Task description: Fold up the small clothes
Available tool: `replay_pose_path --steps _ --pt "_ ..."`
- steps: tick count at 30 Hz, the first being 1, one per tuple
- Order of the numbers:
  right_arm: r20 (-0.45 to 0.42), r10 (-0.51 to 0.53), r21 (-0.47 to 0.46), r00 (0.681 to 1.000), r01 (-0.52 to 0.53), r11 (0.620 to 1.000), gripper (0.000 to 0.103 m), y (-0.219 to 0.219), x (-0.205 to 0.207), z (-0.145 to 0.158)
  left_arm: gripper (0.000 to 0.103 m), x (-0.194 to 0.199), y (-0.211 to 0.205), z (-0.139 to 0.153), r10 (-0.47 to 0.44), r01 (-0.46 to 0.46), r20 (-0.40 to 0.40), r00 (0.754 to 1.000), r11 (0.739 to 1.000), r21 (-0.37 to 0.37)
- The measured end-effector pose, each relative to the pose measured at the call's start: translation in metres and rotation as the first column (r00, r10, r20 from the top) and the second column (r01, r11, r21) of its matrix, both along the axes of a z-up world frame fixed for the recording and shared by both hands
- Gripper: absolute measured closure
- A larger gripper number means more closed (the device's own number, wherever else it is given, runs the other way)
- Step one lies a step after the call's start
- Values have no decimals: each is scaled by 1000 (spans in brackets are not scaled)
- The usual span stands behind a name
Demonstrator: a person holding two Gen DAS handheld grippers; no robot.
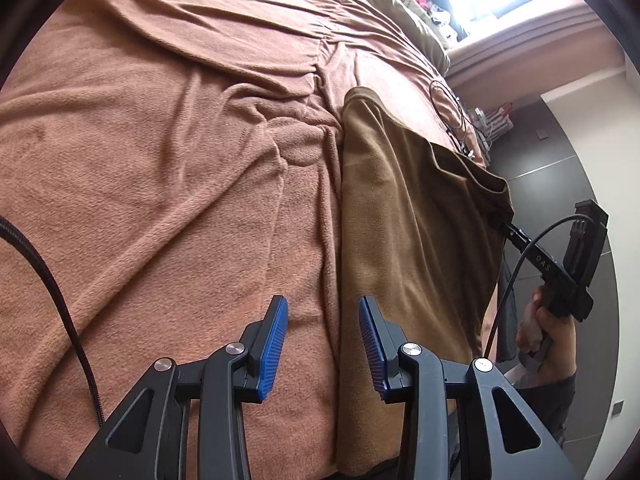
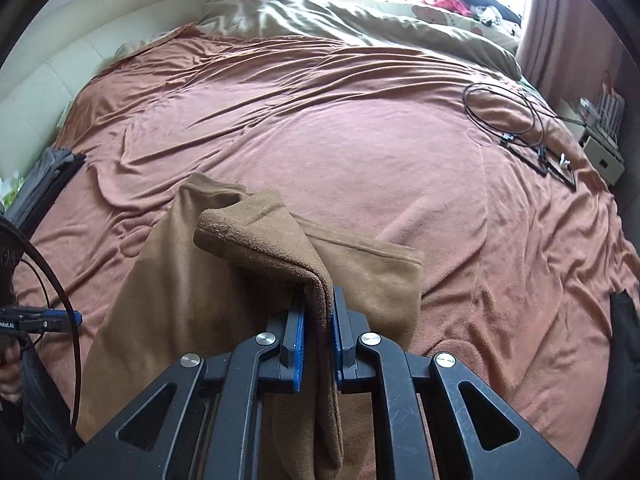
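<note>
A brown fleece garment lies on the pink blanket at the near side of the bed. Its near edge is lifted into a thick fold. My right gripper is shut on that fold, and the cloth hangs down between the blue pads. In the left wrist view the same garment is drawn up at its right corner by the right gripper, held by a hand. My left gripper stands open above the garment's left edge with nothing between its pads. It also shows at the left border as the left gripper.
Black cables lie coiled on the blanket at the far right. An olive duvet is bunched at the head of the bed. Grey clothes sit at the left edge. A white box stands beside the bed.
</note>
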State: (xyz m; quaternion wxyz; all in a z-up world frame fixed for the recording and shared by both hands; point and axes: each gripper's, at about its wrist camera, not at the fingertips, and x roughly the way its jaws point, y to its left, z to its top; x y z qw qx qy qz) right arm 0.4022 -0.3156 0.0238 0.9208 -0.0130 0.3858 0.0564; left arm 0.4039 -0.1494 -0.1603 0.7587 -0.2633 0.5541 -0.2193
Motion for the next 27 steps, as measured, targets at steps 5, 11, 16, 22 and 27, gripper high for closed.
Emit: replay_pose_path --steps 5,11,16,22,27 --pt "-27 -44 102 999 47 994 95 -23 5 -15 65 5 -12 -1 -16 16 -4 1000 1000 16" --pt "-83 -86 185 993 100 978 95 -45 17 -34 65 8 -21 -4 -25 26 -13 1000 999 38" --pt "-110 -152 202 982 171 964 88 -58 24 -39 65 8 -25 -8 -25 26 -21 999 998 53" --pt "-117 -209 161 971 226 961 60 -58 13 -28 65 8 -27 -8 -24 25 -17 1000 998 58" --pt "-99 -178 214 979 196 957 38 -58 -13 -17 65 6 -31 -10 -32 33 -15 999 998 47"
